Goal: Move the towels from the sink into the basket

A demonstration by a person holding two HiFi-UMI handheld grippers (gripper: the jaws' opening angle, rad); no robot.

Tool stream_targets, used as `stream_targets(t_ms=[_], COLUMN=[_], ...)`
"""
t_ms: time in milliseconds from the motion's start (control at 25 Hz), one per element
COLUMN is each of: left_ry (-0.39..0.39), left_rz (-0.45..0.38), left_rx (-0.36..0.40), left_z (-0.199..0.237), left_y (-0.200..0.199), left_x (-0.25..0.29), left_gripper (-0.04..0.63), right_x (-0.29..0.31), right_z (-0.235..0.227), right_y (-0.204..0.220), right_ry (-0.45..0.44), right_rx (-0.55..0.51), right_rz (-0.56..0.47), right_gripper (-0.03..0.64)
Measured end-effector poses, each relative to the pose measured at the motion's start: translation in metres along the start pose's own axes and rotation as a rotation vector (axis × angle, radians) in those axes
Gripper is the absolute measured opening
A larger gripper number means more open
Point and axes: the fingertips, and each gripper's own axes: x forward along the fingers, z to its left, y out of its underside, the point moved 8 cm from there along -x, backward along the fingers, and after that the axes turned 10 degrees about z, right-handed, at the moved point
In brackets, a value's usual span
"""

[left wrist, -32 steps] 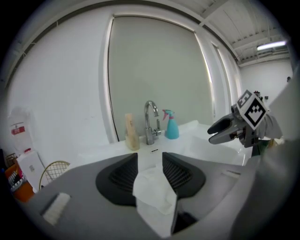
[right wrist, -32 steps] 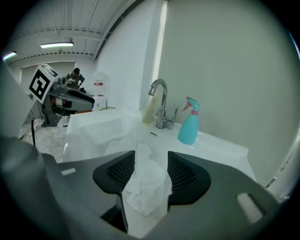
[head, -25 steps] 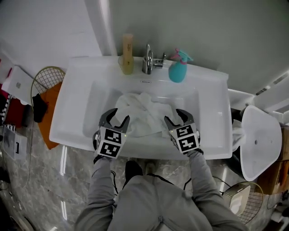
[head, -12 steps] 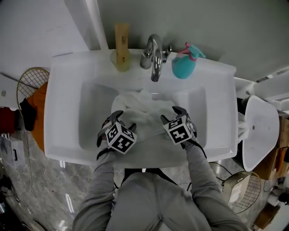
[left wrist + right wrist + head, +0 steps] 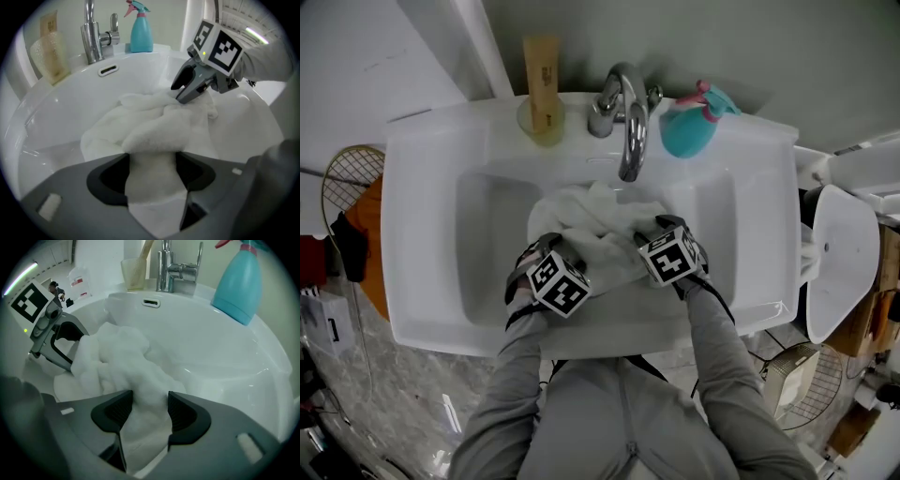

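White sink filled most of the head view. The towels were in the basin, one crumpled white heap just below the spout, nearer the front wall than the back, none of it over the rim. A wire basket stood on the floor off the sink's left side, well apart from the towels, with something orange and something dark in it. Both my grippers were down in the basin, pointing steeply down into the heap, grey sleeves coming in over the front rim. Left gripper was at the heap's left edge: fingers spread wide, had just been opening, a thick fold of towel sitting between them and filling the gap, not squeezed. Right gripper was at the heap's right edge: fingers also apart, had just been opening too, towel bulging up between them, nothing clamped. The two grippers faced each other across the heap, near each other but not touching. Chrome faucet stood at the back centre, spout arching over the basin. Teal spray bottle with a pink trigger was on the back ledge to the faucet's right, a yellowish bottle on the ledge to its left.
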Motion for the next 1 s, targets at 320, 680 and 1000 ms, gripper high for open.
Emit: stream_targets(t_ms=[320,680,1000], left_ry=[0.048,0.051,-0.004], left_rz=[-0.012,-0.015,-0.03], left_rx=[-0.033,-0.033,-0.013], left_z=[0.004,0.01,0.014], left_y=[-0.001,0.001,0.004], left_x=[0.007,0.002,-0.01], left_gripper=[0.304,0.139,0.114], right_x=[0.013,0.013,-0.024], right_z=[-0.006,-0.001,-0.015], right_y=[-0.006,-0.011,-0.007], right_ry=[-0.015,0.106,0.183], right_rx=[0.053,0.0,0.091], right_rz=[0.022,0.005,-0.153], right_gripper=[0.188,0.066,0.057])
